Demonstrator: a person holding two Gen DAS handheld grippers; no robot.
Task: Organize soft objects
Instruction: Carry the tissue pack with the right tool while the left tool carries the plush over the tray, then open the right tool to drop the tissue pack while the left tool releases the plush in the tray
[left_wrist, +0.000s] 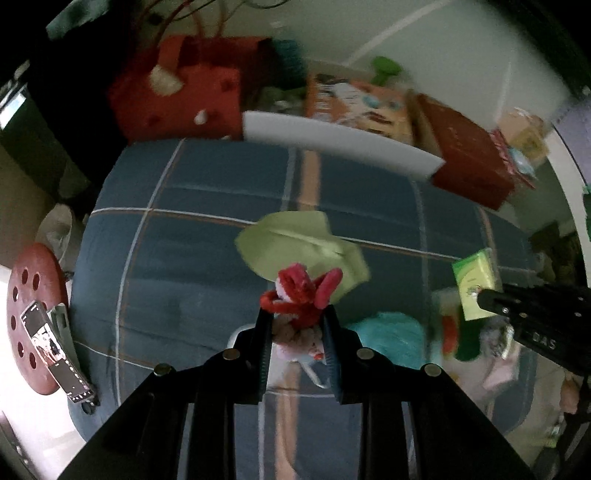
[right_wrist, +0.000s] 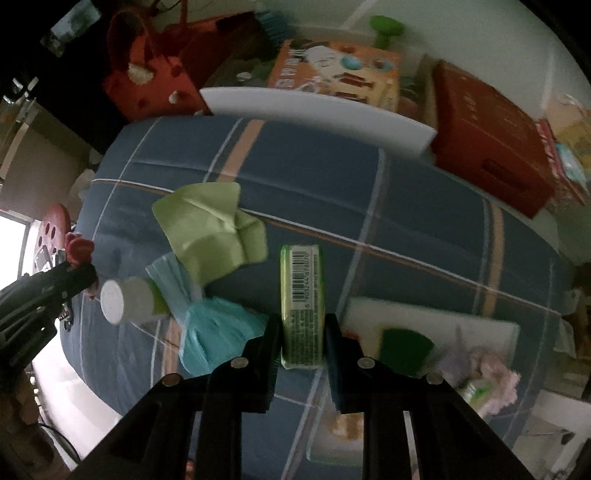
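Left gripper: fingers clamped on a red-and-pink fuzzy toy, held above the blue plaid bed. Right gripper: fingers clamped on a green tissue pack, barcode up. Below, on the bed: light green cloth at 11 o'clock of the pack, teal cloth at 8 o'clock, white cup at 9 o'clock. White board at 12 o'clock, at the bed's far edge.

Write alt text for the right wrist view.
The right tool grips a green tissue pack, barcode up, above a blue plaid bed. On the bed lie a light green cloth and a teal bag; the left tool holds something red at the left edge.
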